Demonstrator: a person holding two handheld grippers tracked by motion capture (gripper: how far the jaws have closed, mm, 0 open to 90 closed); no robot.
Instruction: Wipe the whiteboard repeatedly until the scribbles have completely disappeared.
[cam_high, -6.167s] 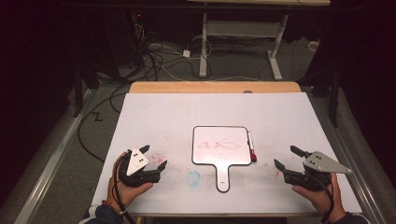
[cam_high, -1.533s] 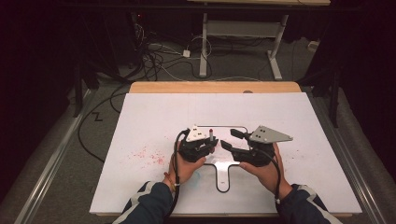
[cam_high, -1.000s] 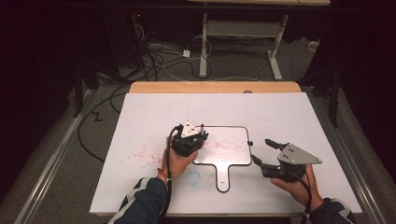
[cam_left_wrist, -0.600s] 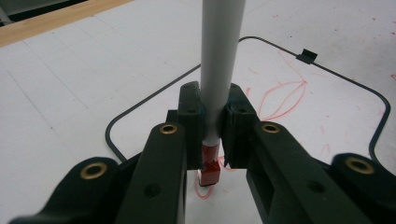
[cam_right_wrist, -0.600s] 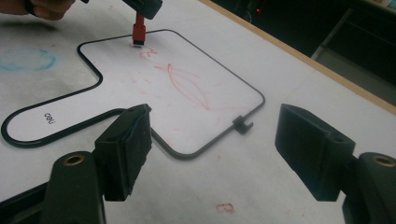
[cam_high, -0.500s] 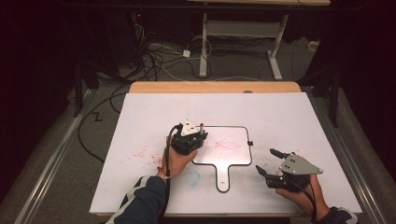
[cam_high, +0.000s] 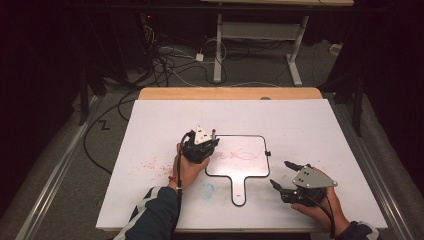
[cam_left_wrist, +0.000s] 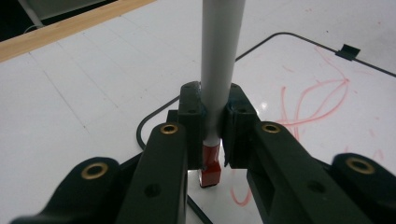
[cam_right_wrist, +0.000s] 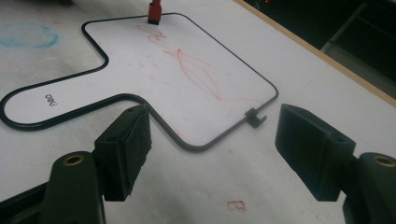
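Red ink: scribbles already on the small whiteboard (cam_high: 239, 156); faint red smears also on desk (cam_high: 300, 120) sheet left of the board.
Marker (cam_left_wrist: 217, 84): grey barrel w/ red end, clamped upright in left tool (cam_high: 200, 148). Red end points down, at or just over board's left edge; contact can't be confirmed. Held vertical prob. so the end meets the surface squarely.
Left tool: closed tight on marker barrel, pads either side, low on the barrel near the red end – short lever, more control for writing or rubbing.
Right tool (cam_high: 286, 176): jaws wide apart, holding nothing. Sits on desk near front edge, right of board's handle (cam_high: 239, 190), apart from it. Looks parked out of the way, or ready to steady the board.
Board: flat on desk centre, black rim, handle toward the person, small clip (cam_right_wrist: 254, 117) on right edge. Lies loose, nothing pinning it; could slide under marker pressure.
Blue ring (cam_high: 207, 189): faint mark on desk beside handle, not part of the work.
Step, my guess: marking or working on board's left part.
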